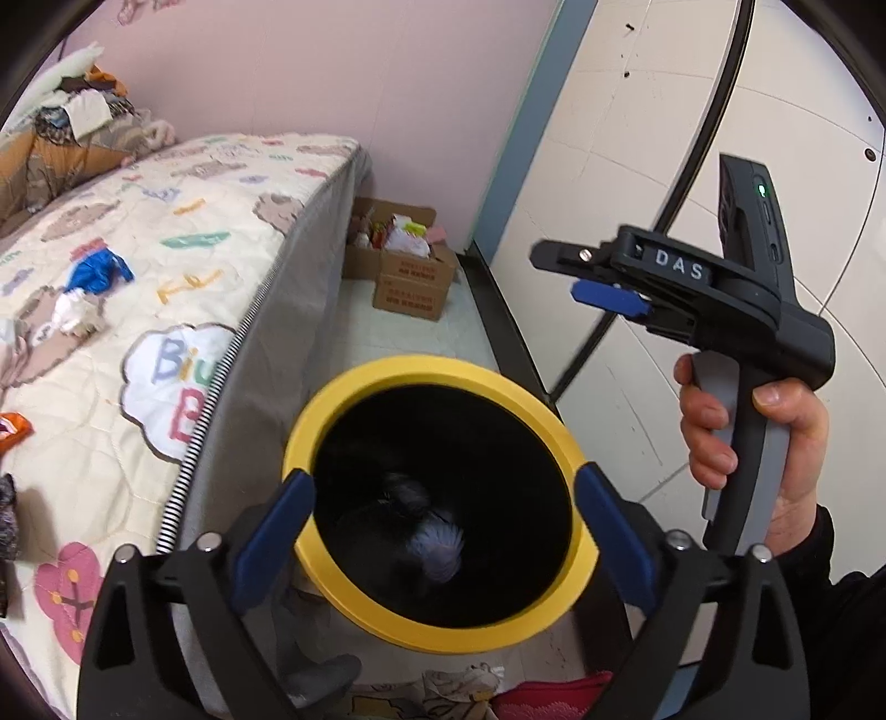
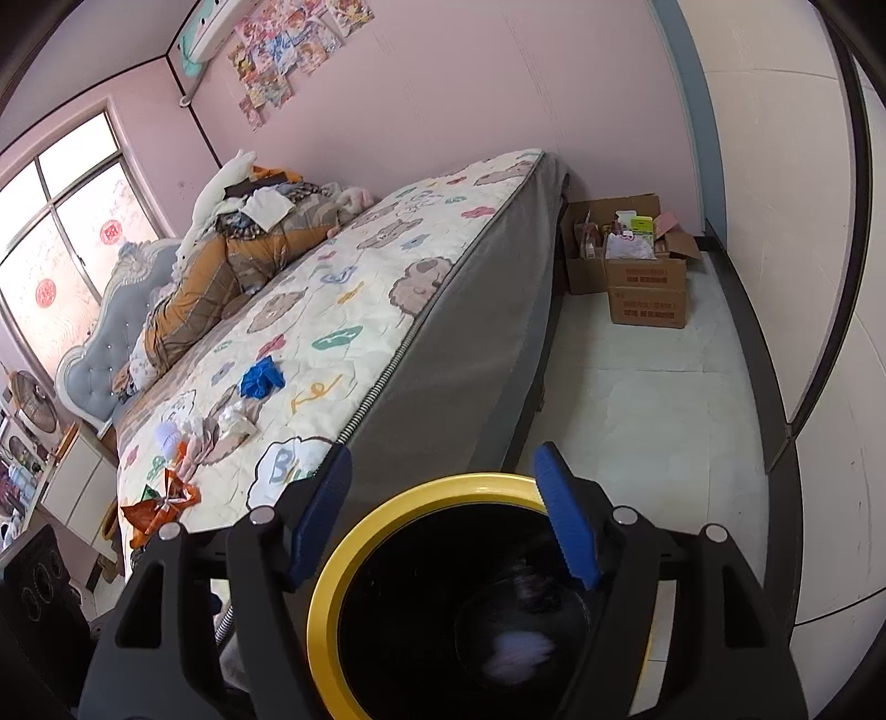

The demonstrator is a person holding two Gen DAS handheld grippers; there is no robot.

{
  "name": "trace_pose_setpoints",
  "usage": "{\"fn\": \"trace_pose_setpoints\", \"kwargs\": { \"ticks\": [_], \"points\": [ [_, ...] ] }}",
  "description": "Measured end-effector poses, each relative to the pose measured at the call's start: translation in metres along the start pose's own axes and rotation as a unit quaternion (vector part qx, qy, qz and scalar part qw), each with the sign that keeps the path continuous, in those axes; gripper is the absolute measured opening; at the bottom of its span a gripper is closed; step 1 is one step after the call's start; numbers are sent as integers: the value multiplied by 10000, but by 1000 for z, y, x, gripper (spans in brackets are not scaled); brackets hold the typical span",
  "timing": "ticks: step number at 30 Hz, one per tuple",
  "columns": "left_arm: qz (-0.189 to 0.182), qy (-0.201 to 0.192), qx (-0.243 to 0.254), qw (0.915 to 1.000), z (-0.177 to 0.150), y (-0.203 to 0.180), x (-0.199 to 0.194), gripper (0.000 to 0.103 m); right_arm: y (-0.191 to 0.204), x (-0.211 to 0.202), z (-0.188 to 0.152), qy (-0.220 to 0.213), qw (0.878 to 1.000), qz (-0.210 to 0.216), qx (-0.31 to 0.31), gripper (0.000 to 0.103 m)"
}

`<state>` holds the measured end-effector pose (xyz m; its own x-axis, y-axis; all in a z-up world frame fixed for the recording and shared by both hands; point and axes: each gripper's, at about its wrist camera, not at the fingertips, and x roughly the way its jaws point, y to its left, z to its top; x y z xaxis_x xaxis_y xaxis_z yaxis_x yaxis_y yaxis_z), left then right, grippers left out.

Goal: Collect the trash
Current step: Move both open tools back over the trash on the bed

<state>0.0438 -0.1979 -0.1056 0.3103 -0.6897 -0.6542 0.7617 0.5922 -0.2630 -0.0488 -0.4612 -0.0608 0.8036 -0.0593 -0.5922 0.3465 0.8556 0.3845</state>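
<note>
Left gripper (image 1: 443,520) jaws wide, empty, flanking yellow-rimmed bin (image 1: 354,387) at lower centre; right gripper (image 2: 448,515) partly open, empty, above the bin.

A lived-in bedroom in a home. A bed (image 2: 387,310) with a cartoon-print quilt fills most of the room, its padded grey headboard (image 2: 105,354) under a window (image 2: 61,243). Clothes (image 2: 243,238) are piled at the far end. The walls are pink, with posters (image 2: 288,50) stuck up high. Open cardboard boxes (image 2: 637,266) of household bits sit on the tiled floor (image 2: 653,399) beside a white wardrobe (image 2: 786,232).
</note>
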Motion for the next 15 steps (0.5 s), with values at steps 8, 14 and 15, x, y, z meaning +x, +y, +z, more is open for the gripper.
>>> {"fn": "trace_pose_setpoints", "kwargs": {
  "ticks": [8, 14, 15],
  "points": [
    [471, -405, -301, 9976, 14, 23, -24, 95, 15, -10, 5, -321, 9991, -21, -289, 70],
    [901, -688, -481, 9924, 20, 48, -46, 95, 39, -9, 2, -399, 9973, 233, -567, 73],
    [965, -723, -511, 9914, 21, 53, -49, 95, 43, -8, 2, -388, 9970, 278, -606, 73]
  ]
}}
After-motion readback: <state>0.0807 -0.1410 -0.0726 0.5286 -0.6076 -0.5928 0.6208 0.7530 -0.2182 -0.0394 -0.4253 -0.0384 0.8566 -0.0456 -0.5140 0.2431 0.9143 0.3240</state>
